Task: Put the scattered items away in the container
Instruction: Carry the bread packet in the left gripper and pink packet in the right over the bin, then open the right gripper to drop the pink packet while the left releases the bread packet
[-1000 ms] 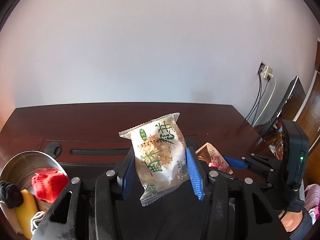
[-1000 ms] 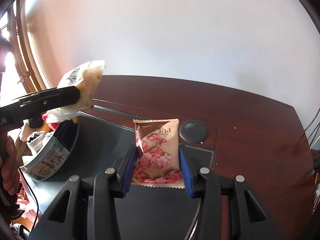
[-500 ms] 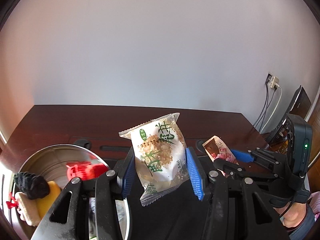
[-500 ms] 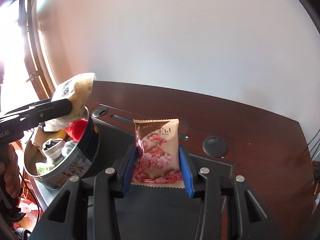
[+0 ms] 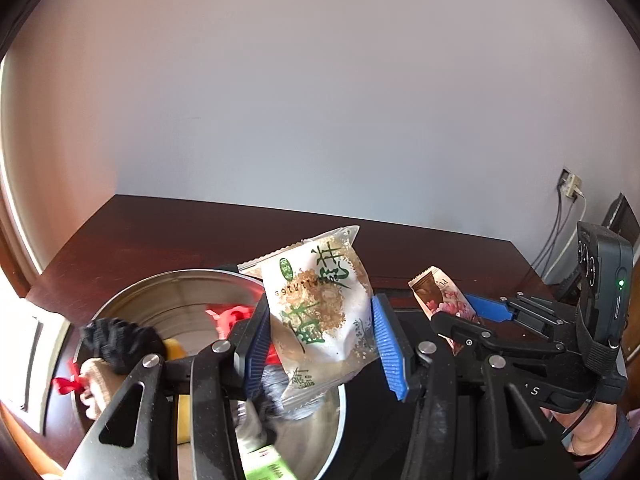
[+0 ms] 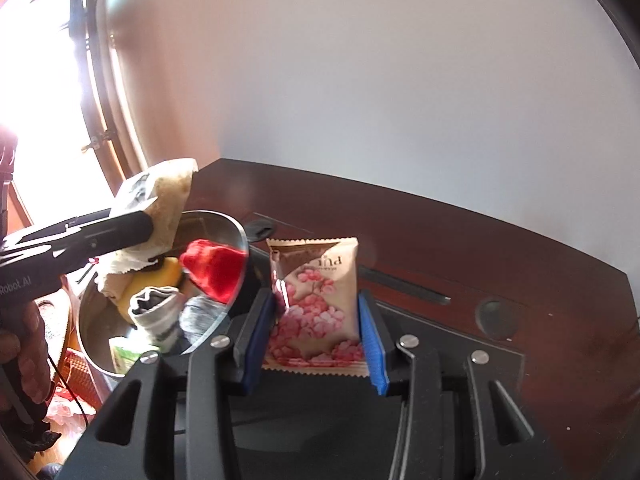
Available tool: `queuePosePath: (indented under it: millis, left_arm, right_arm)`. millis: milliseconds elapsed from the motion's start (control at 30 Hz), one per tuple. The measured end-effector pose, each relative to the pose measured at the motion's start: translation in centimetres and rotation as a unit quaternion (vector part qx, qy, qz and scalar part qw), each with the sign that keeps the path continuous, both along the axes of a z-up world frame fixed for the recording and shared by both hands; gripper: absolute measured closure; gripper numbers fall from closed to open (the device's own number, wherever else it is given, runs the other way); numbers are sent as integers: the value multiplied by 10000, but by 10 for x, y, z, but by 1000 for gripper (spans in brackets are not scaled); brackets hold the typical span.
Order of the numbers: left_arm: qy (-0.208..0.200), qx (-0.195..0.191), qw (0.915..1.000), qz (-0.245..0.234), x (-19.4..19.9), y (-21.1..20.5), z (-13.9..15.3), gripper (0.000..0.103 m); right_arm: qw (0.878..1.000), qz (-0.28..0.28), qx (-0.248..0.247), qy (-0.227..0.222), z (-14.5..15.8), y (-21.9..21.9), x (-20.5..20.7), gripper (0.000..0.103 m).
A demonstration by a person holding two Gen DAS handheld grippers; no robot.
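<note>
- Gripping a clear snack packet (image 5: pixel 320 312) with green lettering and brown crumbly contents, the left gripper (image 5: pixel 322 344) has its two blue pads pressed against the packet's sides, nearly as closed as it gets.
- That packet hangs tilted in the air above the open round metal tin (image 5: pixel 168 300), over the tin's right-hand part as seen from the left wrist.
- Inside the tin lie a black scrunchie (image 5: pixel 120 340), a red item (image 5: pixel 228 316), a yellow item (image 5: pixel 174 348), a beige bundle tied with red ribbon (image 5: pixel 94 376), a grey rolled sock (image 6: pixel 200 316) and a green-labelled carton (image 5: pixel 266 460).
- The right gripper (image 6: pixel 316 332) is closed tight on a small beige sachet (image 6: pixel 320 300) printed with pink blossoms and a brown top; both blue pads touch its edges and it stands upright between them.
- Seen from the right wrist, the sachet is held in the air just right of the tin's rim, above a black mat (image 6: pixel 420 332).
- From the left wrist view, the right gripper (image 5: pixel 460 316) and its sachet (image 5: pixel 440 296) sit just to the right of the clear packet.
- The tin rests on the mat, which lies on a dark reddish-brown wooden desk (image 6: pixel 520 252) against a pale wall (image 5: pixel 320 100).
- A person's hand (image 6: pixel 20 352) wraps the left gripper's handle at the left edge of the right wrist view, with a bright window (image 6: pixel 36 80) behind it.
</note>
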State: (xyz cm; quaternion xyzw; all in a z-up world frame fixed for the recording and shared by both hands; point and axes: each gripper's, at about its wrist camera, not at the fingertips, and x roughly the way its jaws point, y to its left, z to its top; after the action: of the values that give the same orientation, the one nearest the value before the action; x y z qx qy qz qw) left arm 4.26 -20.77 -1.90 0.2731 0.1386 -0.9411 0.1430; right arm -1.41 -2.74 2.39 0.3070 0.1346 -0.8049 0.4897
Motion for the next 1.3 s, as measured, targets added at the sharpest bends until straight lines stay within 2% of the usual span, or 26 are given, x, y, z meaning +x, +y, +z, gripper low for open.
queuePosePath:
  millis: [567,1033,1300]
  left_arm:
    - [-212,63,9959,881,73,-71,-26,52]
    - [-333,-3,9911,1291,96,-88,-49,52]
    - [-317,-58,9896,1405,100,-88,-49,52]
  right_arm:
    - [9970,759,104,-83,-18,-90,64,61]
    - [9939,1027,333,229,-31,-123,101,61]
    - [9939,963,415,347,-41,-130,106,60]
